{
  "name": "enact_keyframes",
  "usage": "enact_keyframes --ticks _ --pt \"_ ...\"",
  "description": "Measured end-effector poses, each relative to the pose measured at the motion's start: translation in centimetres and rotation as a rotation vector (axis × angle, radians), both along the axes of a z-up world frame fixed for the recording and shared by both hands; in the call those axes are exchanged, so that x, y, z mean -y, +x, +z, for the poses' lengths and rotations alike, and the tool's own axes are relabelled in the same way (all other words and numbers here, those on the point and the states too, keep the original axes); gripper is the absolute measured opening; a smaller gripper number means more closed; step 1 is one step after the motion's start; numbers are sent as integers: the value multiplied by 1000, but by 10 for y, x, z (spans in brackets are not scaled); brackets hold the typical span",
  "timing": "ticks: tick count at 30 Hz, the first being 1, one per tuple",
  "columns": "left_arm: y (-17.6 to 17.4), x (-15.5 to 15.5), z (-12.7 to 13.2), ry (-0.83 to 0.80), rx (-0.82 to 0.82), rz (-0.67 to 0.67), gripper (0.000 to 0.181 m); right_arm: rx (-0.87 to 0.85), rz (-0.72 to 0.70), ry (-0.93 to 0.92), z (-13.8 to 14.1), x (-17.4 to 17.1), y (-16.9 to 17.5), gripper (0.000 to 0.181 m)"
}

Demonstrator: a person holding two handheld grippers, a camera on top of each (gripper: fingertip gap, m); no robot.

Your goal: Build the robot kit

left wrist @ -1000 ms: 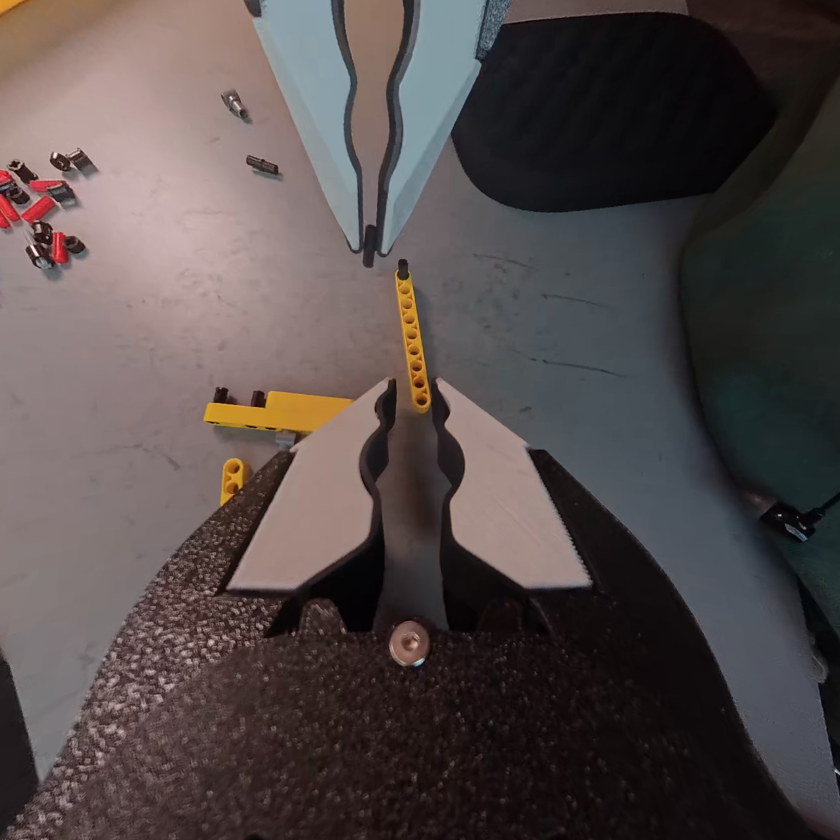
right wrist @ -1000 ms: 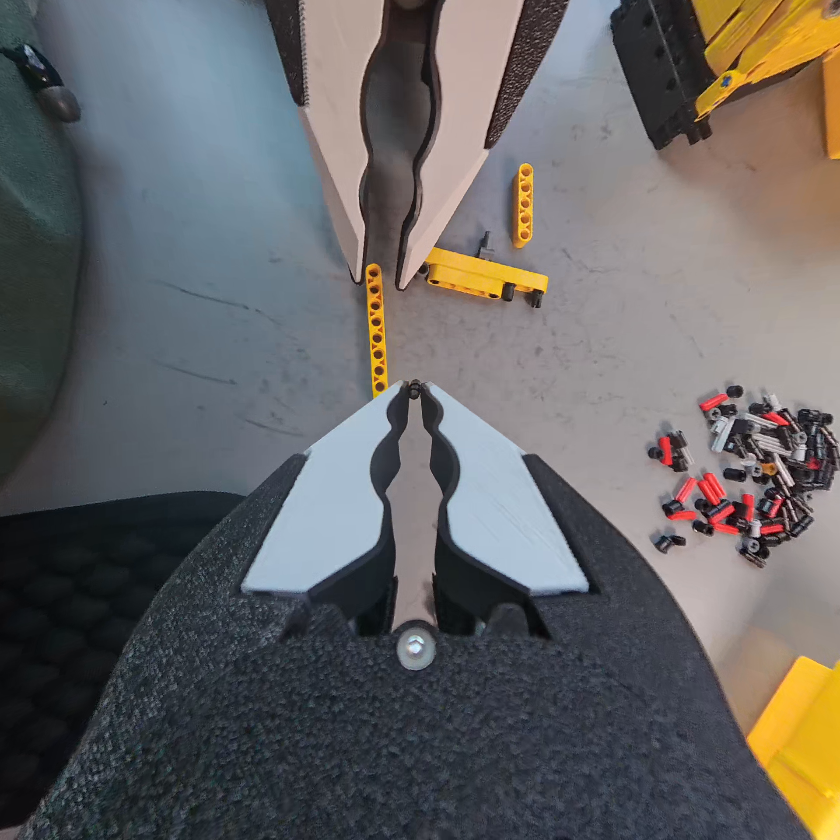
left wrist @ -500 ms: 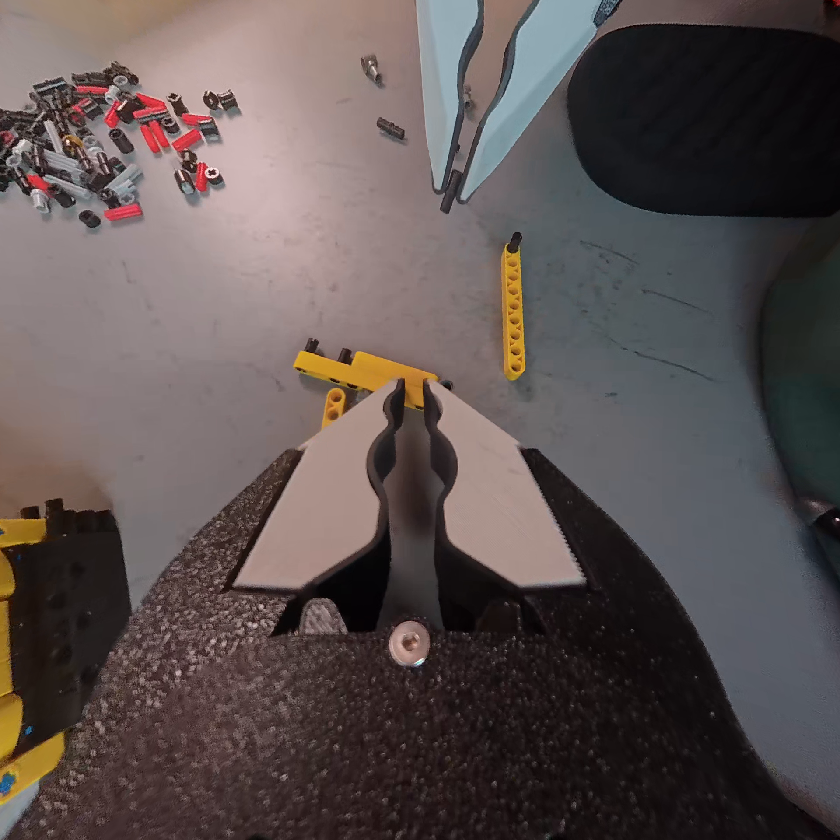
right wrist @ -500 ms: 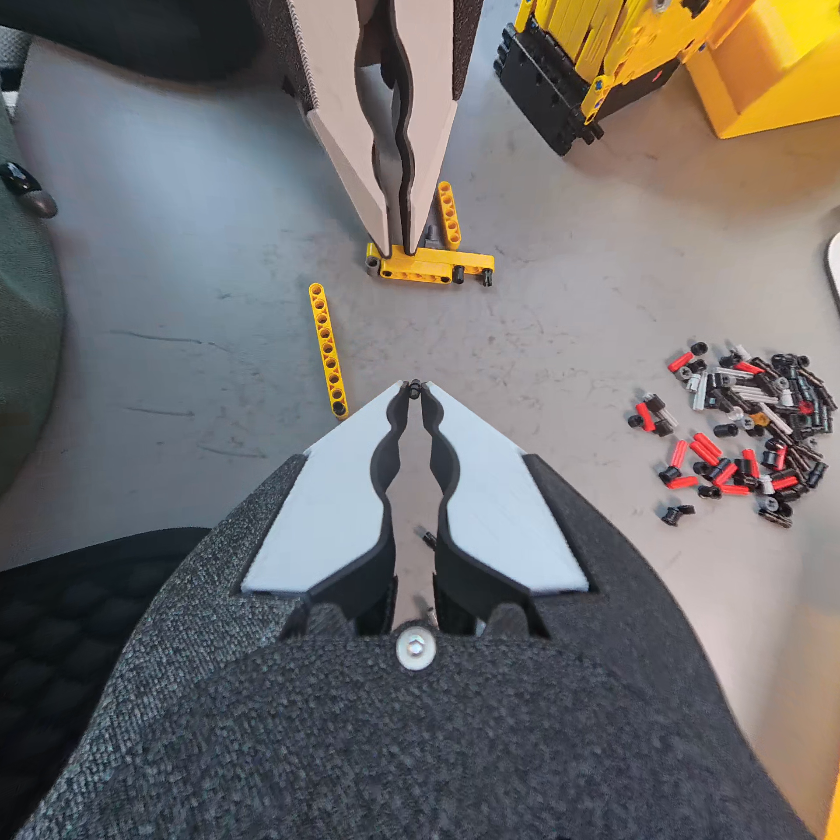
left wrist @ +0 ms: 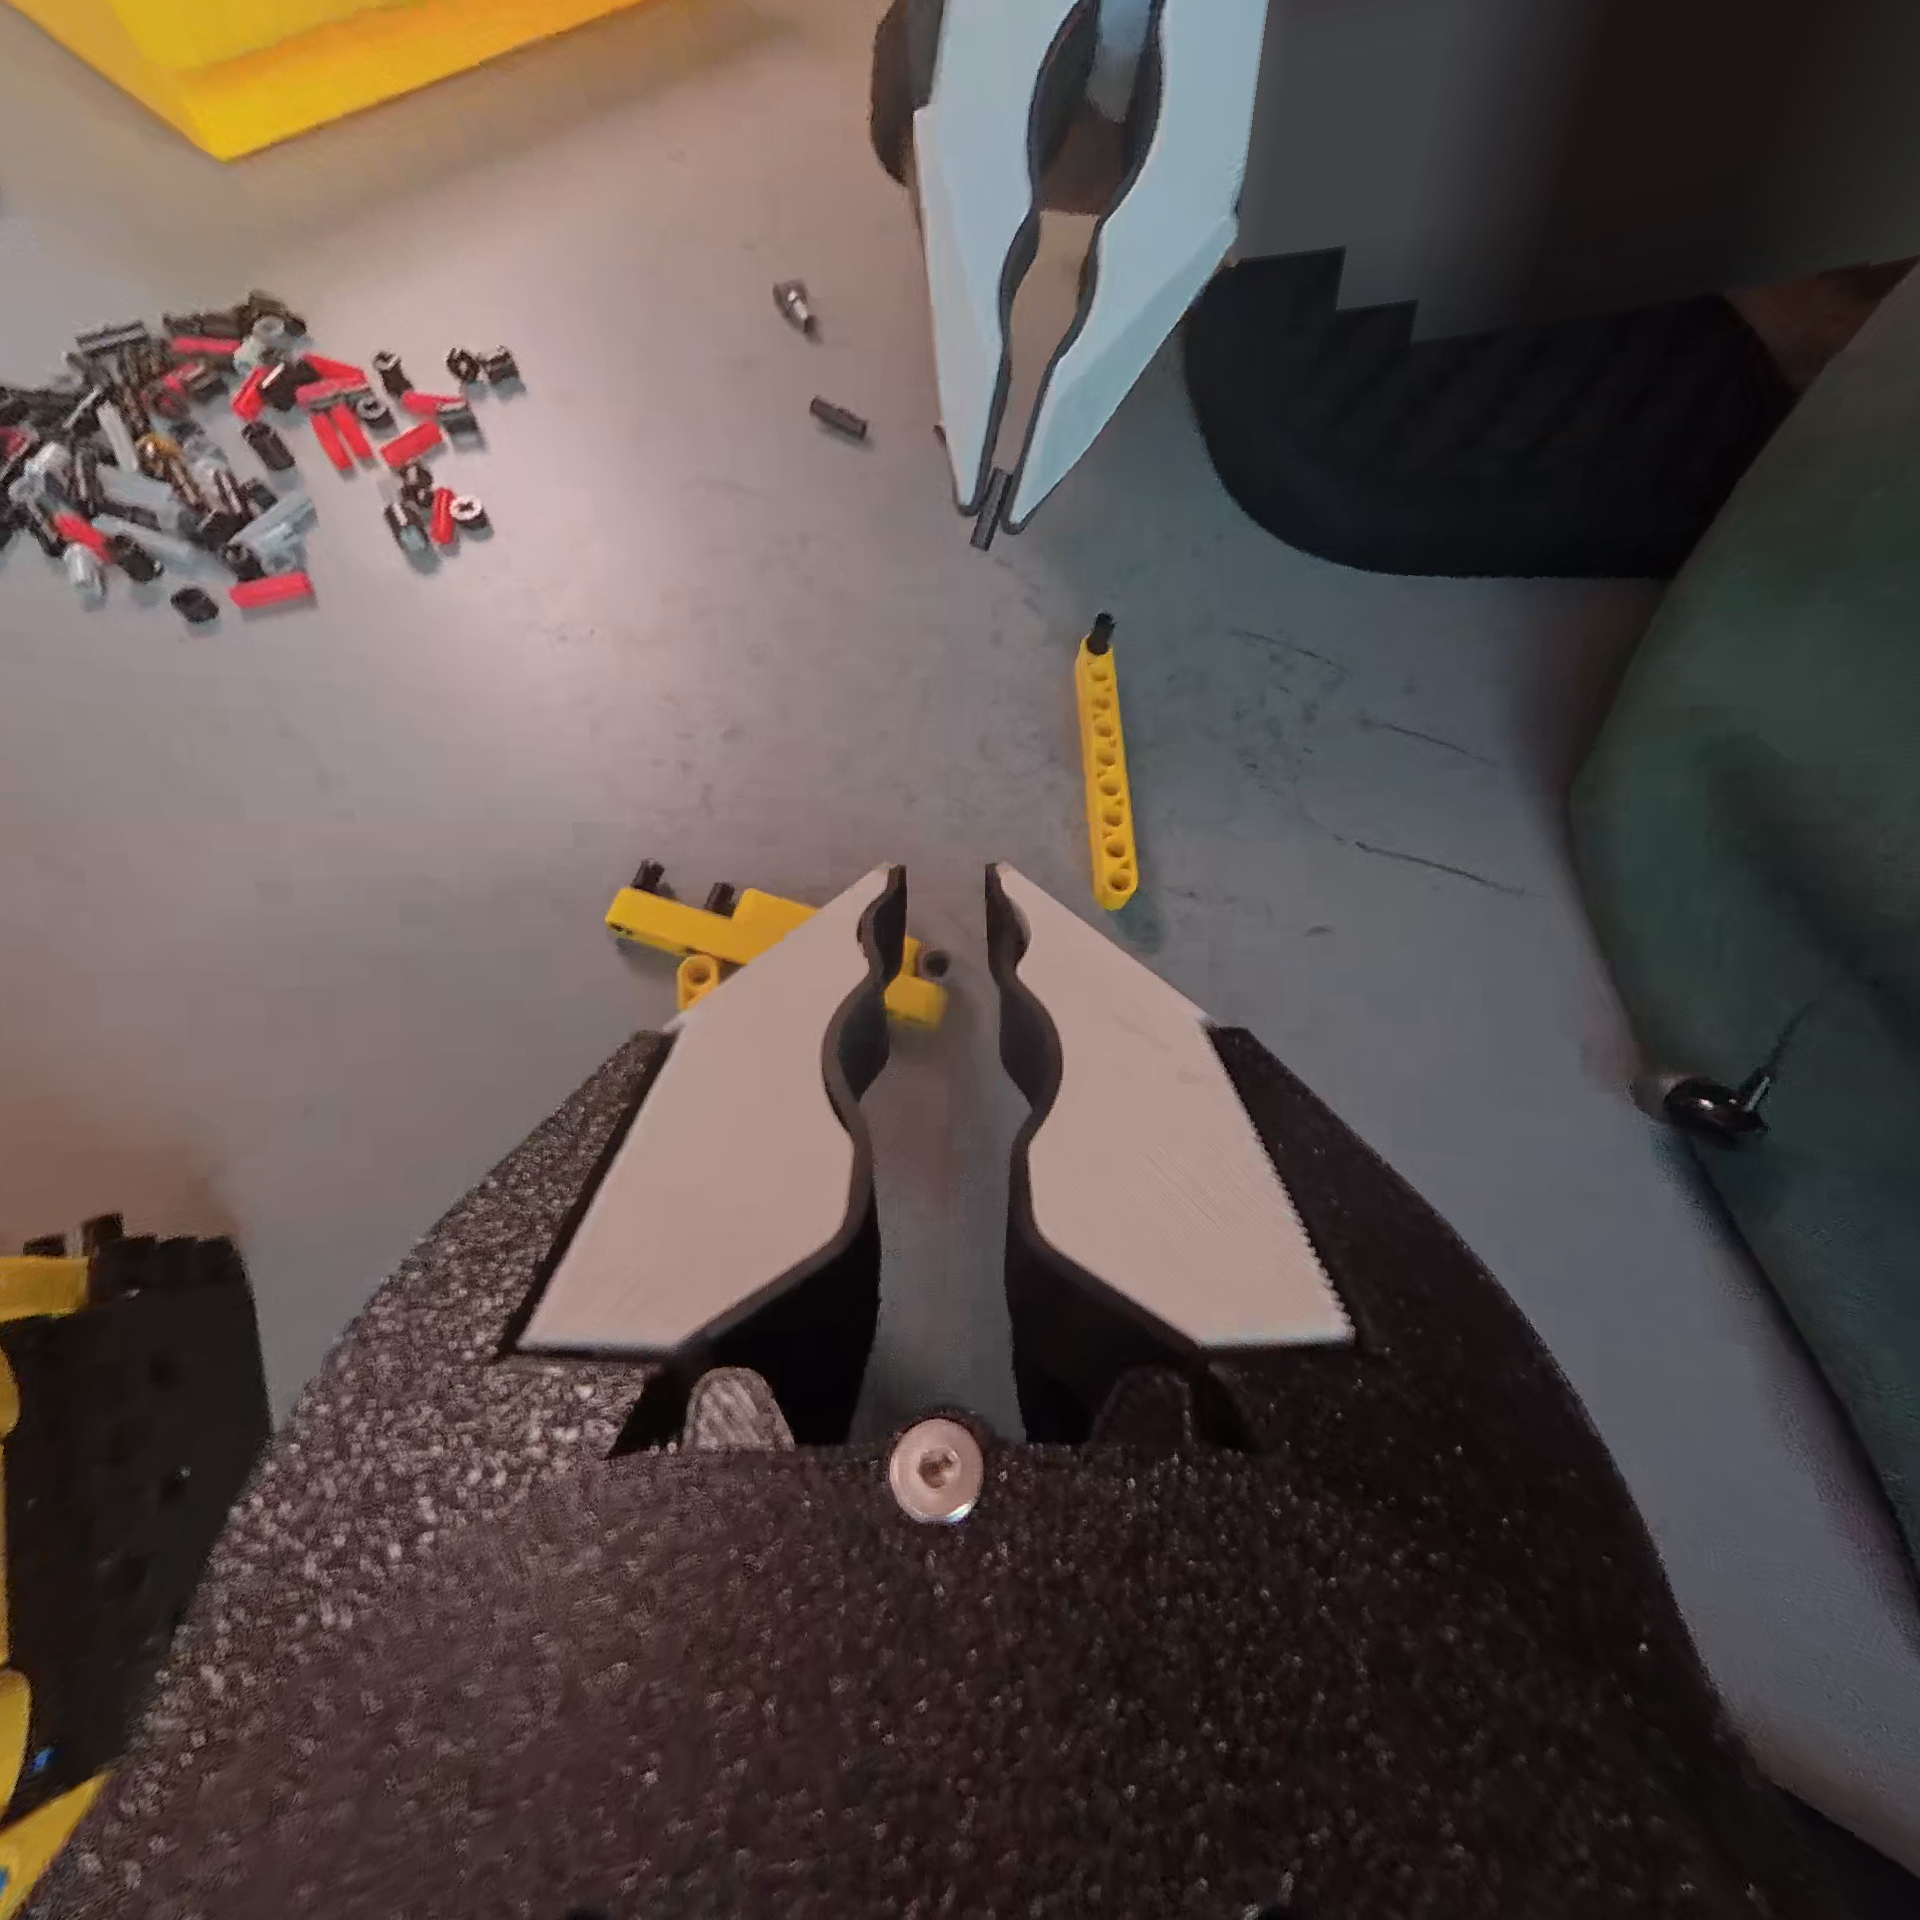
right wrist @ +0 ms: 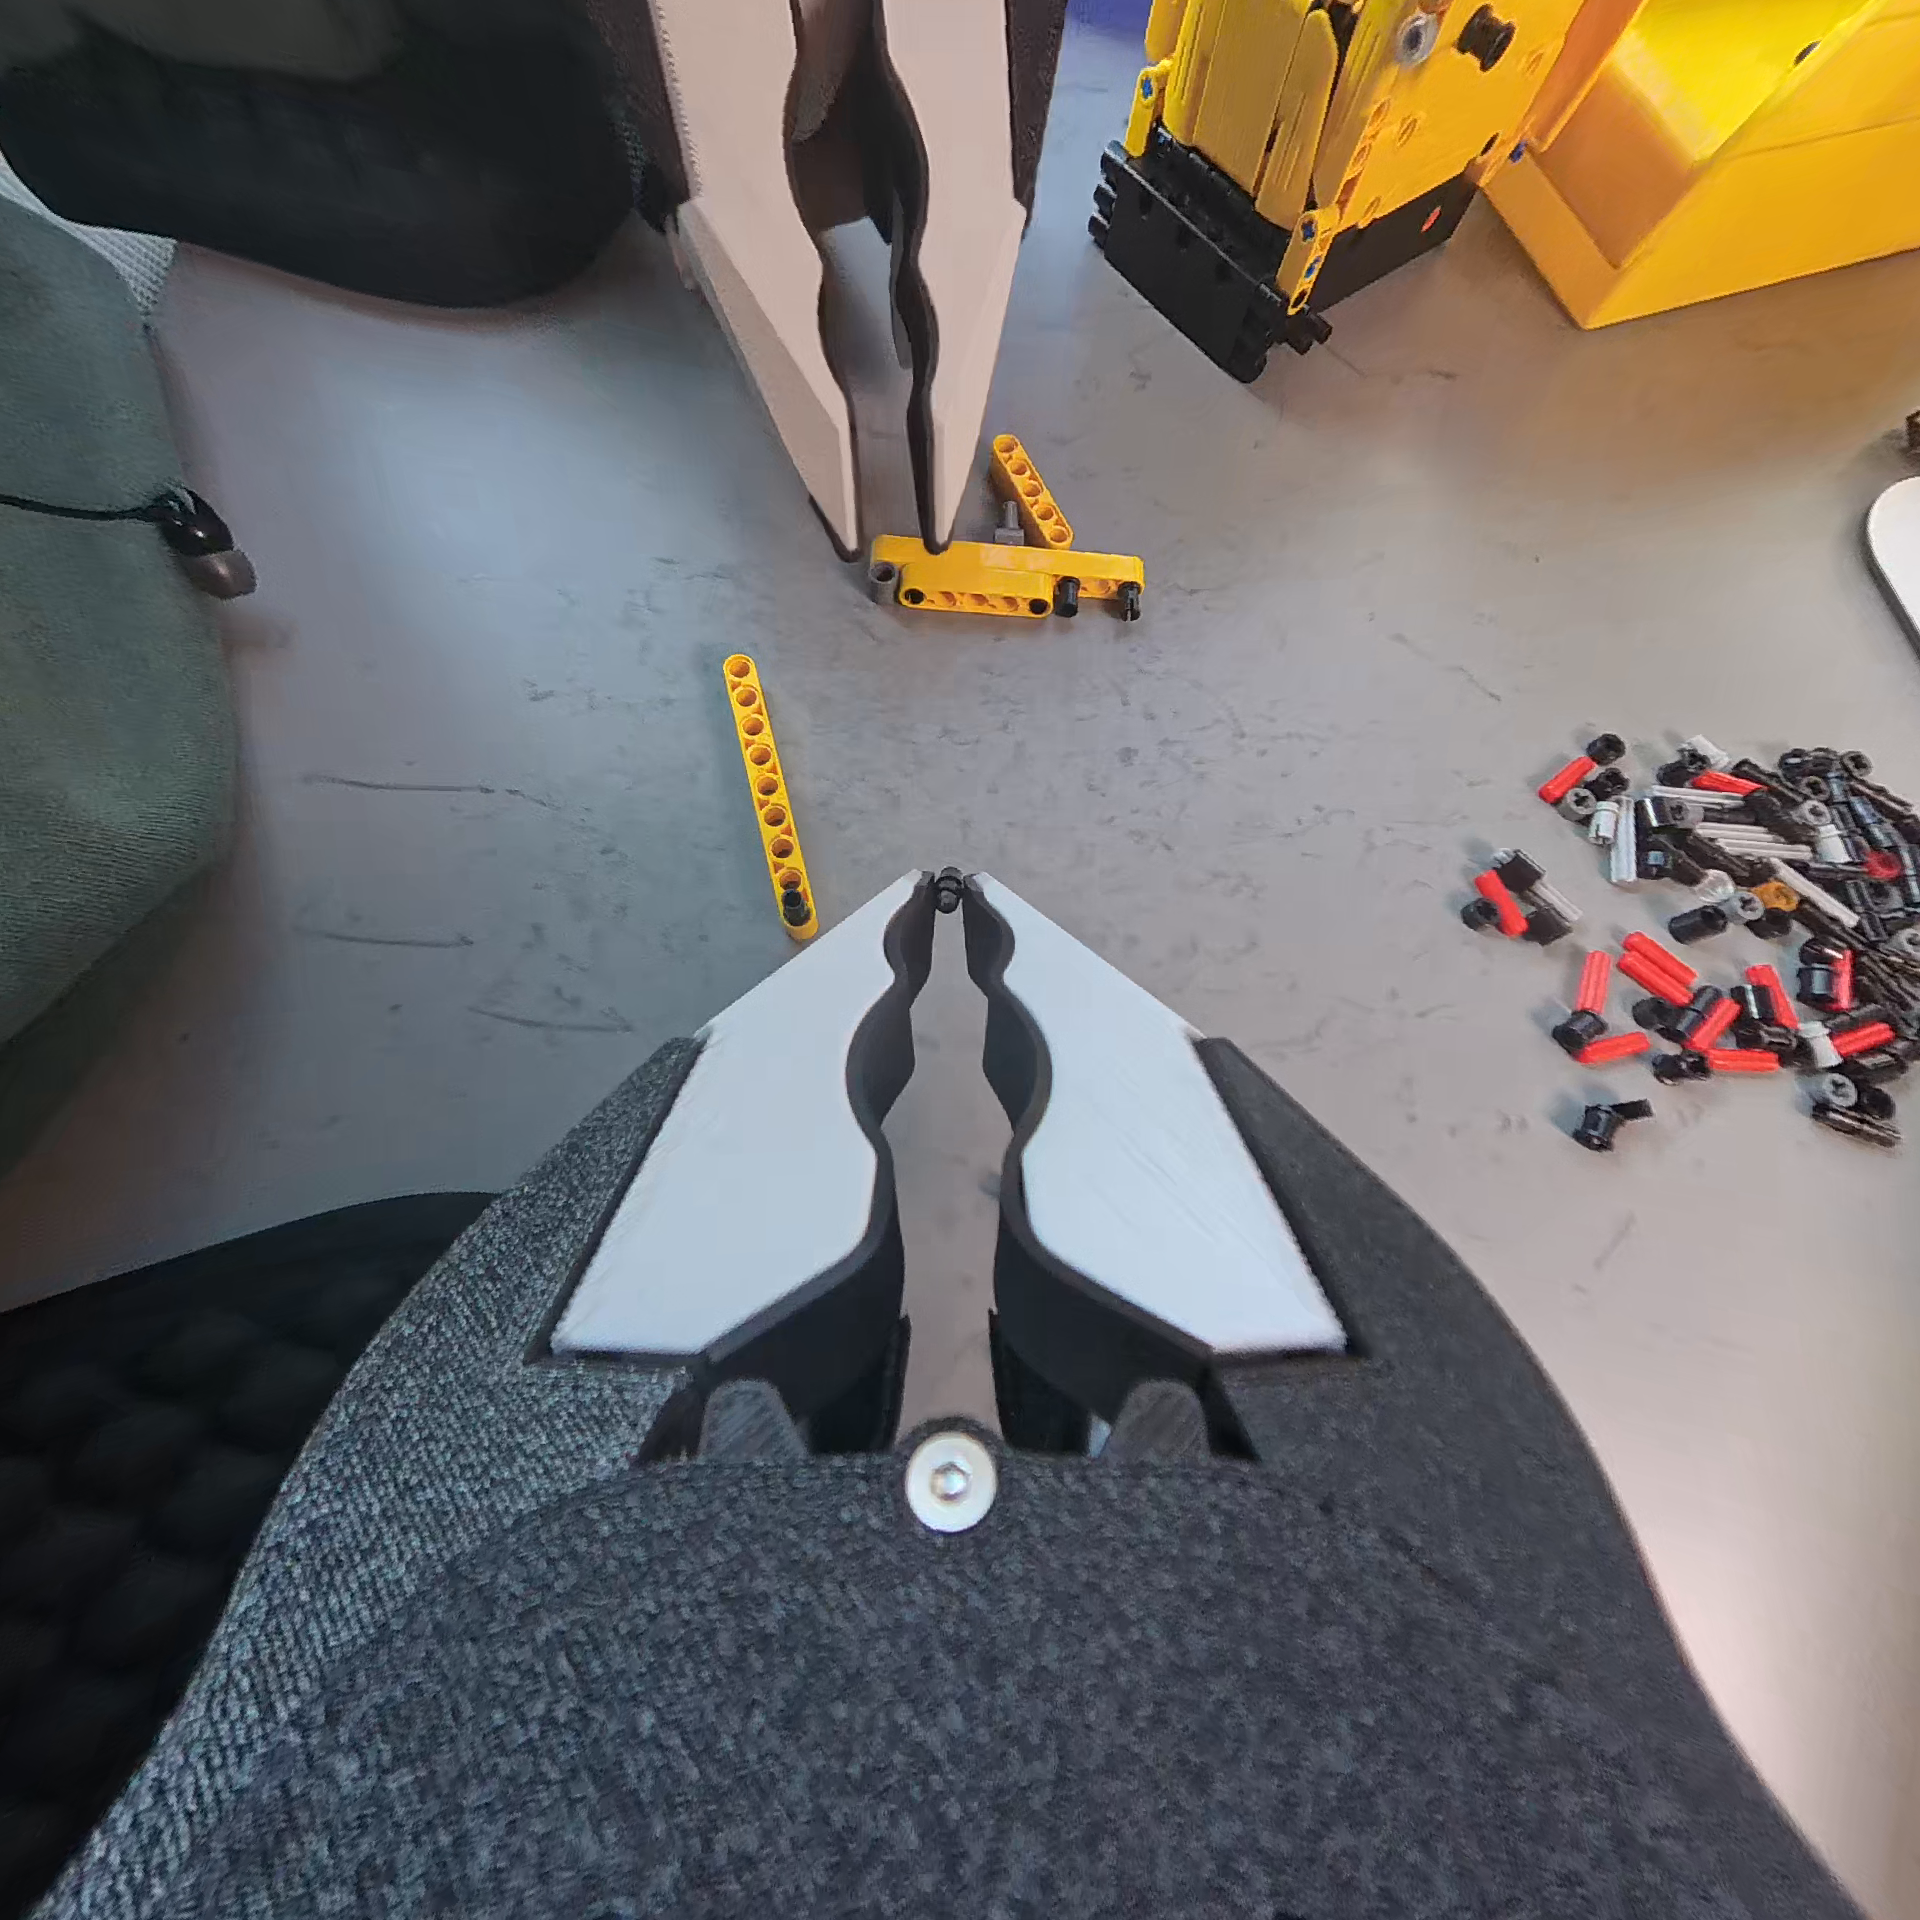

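Note:
My left gripper (left wrist: 943, 878) is open, tips just above the right end of a flat yellow beam assembly (left wrist: 675, 923) with black pins. In the right wrist view the left gripper (right wrist: 894, 540) stands over that assembly (right wrist: 997, 584), one fingertip touching its end. A short yellow beam (right wrist: 1029, 488) lies against it. A long yellow beam (left wrist: 1107, 774) with a black pin in its far end lies to the right, apart from both grippers; it also shows in the right wrist view (right wrist: 769, 790). My right gripper (right wrist: 948, 883) is shut on a small black pin (right wrist: 948, 894), above the table.
A pile of red, black and grey pins (right wrist: 1745, 914) lies to the right of my right gripper. A yellow-and-black brick model (right wrist: 1278, 156) and a yellow box (right wrist: 1714, 156) stand behind. Two loose pins (left wrist: 836, 416) lie on the grey table (left wrist: 520, 748). A green cushion (left wrist: 1766, 935) and a black mat (left wrist: 1455, 436) border it. The tips of one gripper are about 9 cm away from the tips of the other.
My left gripper left the long yellow beam, moved over the yellow assembly and opened wider. My right gripper drew back from the long beam, still holding the black pin.

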State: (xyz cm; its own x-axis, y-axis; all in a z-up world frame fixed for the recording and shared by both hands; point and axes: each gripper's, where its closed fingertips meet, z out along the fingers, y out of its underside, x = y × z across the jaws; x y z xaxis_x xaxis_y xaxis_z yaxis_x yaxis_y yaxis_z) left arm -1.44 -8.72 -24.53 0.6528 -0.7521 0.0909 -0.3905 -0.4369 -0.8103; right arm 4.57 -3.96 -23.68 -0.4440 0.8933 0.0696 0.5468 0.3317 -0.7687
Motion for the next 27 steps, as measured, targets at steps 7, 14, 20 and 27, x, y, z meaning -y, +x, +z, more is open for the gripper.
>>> enact_keyframes --ticks 7,14,20,27 --pt "35 11 -10 -7 -65 -128 19 8 4 -29 1 0 -1 5" --pt "42 13 -22 -29 -140 -143 15 92 127 -3 1 23 3 5" --pt "41 14 -14 -1 -107 -133 10 196 193 80 -1 34 3 5" --pt "49 17 -16 82 -186 -165 13 259 192 115 -1 39 11 5"
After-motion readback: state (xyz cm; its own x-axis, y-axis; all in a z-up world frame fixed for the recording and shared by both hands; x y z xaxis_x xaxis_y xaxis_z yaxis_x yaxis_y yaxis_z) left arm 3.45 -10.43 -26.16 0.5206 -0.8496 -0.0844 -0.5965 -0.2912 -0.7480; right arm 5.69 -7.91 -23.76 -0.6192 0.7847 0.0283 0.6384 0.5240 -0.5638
